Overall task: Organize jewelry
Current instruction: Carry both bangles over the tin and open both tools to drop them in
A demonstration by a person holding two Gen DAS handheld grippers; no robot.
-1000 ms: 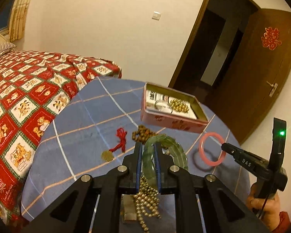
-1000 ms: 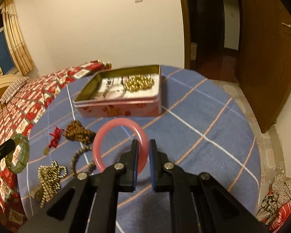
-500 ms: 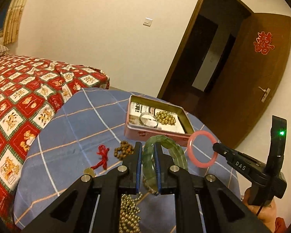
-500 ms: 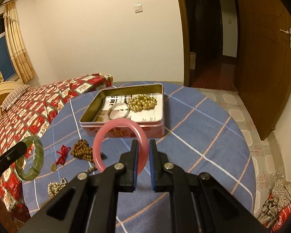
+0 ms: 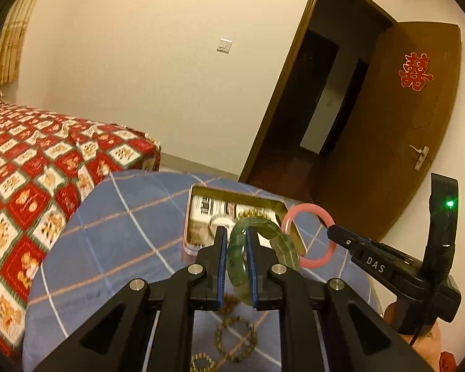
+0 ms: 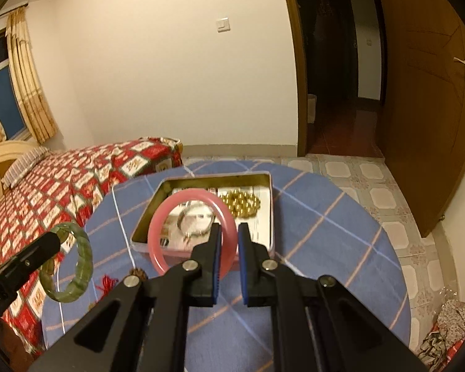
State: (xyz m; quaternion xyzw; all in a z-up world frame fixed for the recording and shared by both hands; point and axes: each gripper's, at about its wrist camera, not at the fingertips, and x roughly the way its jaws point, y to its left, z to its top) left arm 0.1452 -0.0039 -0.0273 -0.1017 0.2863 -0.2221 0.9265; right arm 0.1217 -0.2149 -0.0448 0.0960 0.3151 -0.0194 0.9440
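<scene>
Left gripper (image 5: pixel 236 241): clamped on green bangle (image 5: pixel 265 241), held above the table (image 5: pixel 114 241) near the tin (image 6: pixel 265 207).
Right gripper (image 6: pixel 229 238): clamped on pink bangle (image 6: pixel 158 226), over the tin.
Handling: both likely rigid, smooth, brittle; grip across the band; lower gently.

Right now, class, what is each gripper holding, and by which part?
The left gripper clamps the green bangle across the near side of its band. The right gripper clamps the pink bangle on its right-hand band.
</scene>
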